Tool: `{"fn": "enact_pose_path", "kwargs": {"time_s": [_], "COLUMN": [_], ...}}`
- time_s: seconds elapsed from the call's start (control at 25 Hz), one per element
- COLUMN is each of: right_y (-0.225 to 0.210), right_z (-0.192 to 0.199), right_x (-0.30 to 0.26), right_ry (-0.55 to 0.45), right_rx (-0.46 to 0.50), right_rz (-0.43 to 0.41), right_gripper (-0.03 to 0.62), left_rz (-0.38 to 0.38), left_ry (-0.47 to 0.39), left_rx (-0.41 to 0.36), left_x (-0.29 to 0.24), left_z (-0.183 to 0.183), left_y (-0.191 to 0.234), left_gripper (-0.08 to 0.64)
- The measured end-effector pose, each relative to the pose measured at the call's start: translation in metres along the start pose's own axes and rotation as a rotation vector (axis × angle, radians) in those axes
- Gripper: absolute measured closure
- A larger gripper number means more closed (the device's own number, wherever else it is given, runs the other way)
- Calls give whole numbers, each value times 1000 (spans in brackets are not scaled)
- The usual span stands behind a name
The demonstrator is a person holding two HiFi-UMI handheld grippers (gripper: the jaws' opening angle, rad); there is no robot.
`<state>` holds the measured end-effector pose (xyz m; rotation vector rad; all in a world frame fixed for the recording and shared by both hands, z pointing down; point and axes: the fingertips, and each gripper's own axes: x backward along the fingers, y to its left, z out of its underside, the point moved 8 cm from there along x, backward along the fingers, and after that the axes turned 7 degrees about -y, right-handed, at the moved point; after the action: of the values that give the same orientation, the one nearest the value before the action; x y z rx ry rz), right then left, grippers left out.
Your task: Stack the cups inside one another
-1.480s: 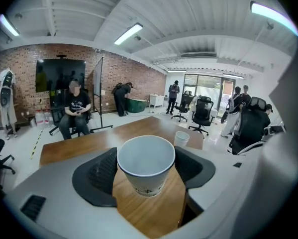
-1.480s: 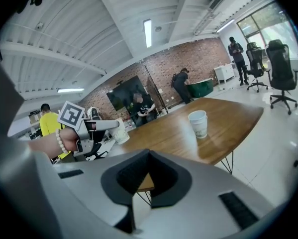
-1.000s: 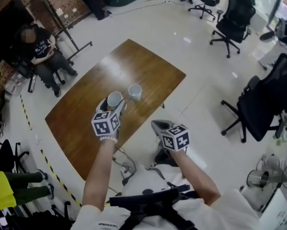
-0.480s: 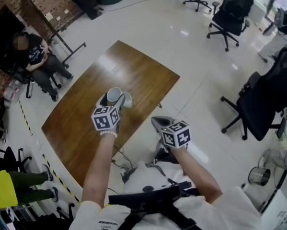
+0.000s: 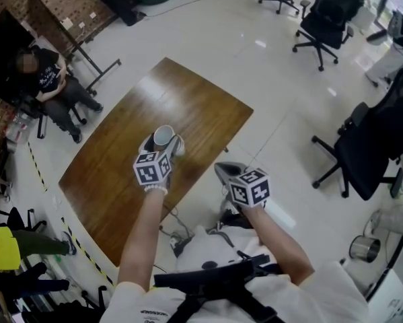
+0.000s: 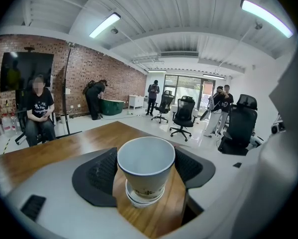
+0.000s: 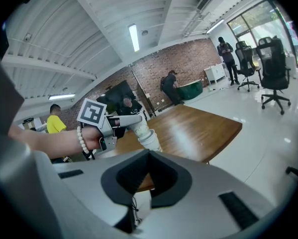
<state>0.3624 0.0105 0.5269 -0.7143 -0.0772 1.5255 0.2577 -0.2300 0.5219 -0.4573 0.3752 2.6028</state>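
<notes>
A white paper cup [image 5: 163, 136] [image 6: 146, 166] sits between the jaws of my left gripper [image 5: 162, 141] [image 6: 146, 172], which is shut on it. Its base is down inside a second white cup [image 6: 145, 201], of which only the rim shows below it. Both are over the near right part of the brown wooden table [image 5: 114, 160]. The right gripper view shows the two nested cups [image 7: 149, 137] sticking out of the left gripper [image 7: 120, 124]. My right gripper [image 5: 223, 172] [image 7: 148, 176] is shut and empty, off the table's near edge, over the floor.
A person [image 5: 50, 79] sits beyond the table's far left side. Office chairs [image 5: 325, 12] [image 5: 369, 147] stand on the white floor to the right. Cables [image 5: 177, 237] lie on the floor below the table's near edge.
The second cup stood free to the right of the held cup. My left gripper carried its cup over and down into that one. The right gripper shifted slightly and stayed shut.
</notes>
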Motion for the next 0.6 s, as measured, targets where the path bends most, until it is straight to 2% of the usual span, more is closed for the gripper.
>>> {"fn": "enact_pose_path", "kwargs": {"time_s": [0.6], "right_y": [-15], "right_z": [-2], "right_x": [2], "right_ry": [-5], "right_rx": [-19], "right_rz": [17], "right_gripper": [592], "left_rz": [11], "left_ry": [53], "left_rx": [-24], "left_x": [-16], "left_z": [19], "left_y": [-3], "left_gripper": [212]}}
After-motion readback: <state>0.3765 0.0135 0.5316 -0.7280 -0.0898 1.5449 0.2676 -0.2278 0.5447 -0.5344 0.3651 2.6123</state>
